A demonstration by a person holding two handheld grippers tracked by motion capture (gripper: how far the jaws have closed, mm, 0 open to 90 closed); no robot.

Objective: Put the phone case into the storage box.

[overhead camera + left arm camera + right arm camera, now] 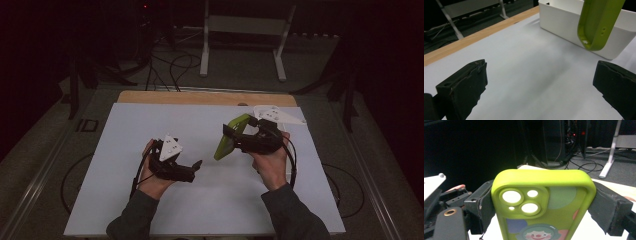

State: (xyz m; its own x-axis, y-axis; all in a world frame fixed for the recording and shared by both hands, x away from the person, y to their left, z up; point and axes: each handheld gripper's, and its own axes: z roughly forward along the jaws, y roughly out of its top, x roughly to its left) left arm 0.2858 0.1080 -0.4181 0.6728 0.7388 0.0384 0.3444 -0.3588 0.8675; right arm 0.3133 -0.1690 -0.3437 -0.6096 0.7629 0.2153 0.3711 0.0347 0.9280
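Observation:
A lime-green phone case [240, 123] is held upright above the white sheet, with my right gripper [233, 141] shut on its two long sides. In the right gripper view the case [564, 185] shows its camera cut-outs and a cartoon clown print, with a black pad [604, 207] pressed against each edge. My left gripper [192, 170] hovers low over the sheet to the left of the case, open and holding nothing. In the left gripper view the case [599, 25] hangs ahead at the upper right, beyond the spread jaws.
A white rectangular bin [564, 22] stands on the sheet behind the case. The white sheet [150, 200] covers a wooden tabletop [200, 97]. Cables and a white stand [245, 25] lie on the dark floor beyond.

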